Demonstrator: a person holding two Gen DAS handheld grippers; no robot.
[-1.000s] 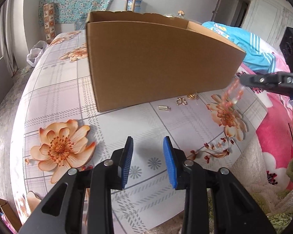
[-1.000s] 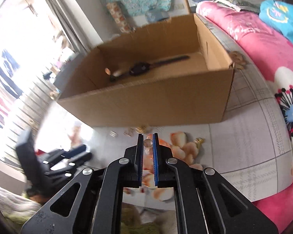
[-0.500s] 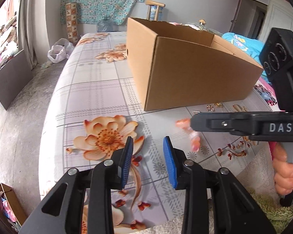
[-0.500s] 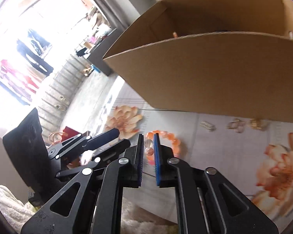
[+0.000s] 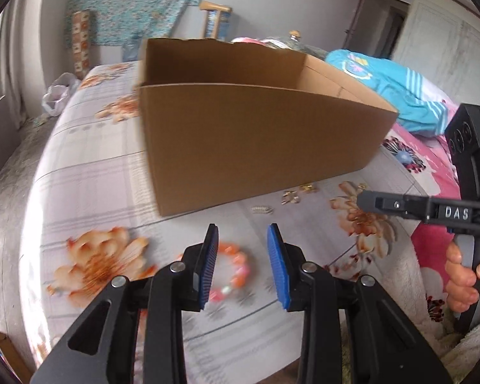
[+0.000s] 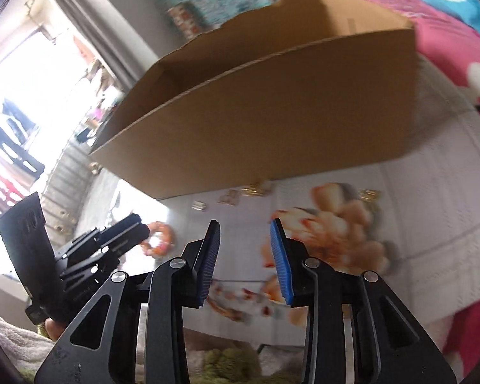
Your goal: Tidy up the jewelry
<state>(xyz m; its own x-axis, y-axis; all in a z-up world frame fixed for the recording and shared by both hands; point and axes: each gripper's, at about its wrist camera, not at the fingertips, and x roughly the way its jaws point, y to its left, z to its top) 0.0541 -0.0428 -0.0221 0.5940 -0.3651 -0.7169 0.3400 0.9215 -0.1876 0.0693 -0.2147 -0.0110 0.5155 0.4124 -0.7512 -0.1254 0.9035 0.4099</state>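
While both hand-held grippers gape wide, the orange bead bracelet (image 5: 232,270) lies just ahead of the left hand-held gripper (image 5: 242,265), left of the right hand-held gripper (image 6: 244,264).

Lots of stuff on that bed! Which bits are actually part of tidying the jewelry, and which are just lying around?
Part of the job:
cardboard box
orange bead bracelet
small gold pieces
left gripper, open
right gripper, open

Just lying about:
blue garment
pink blanket
white plastic bag
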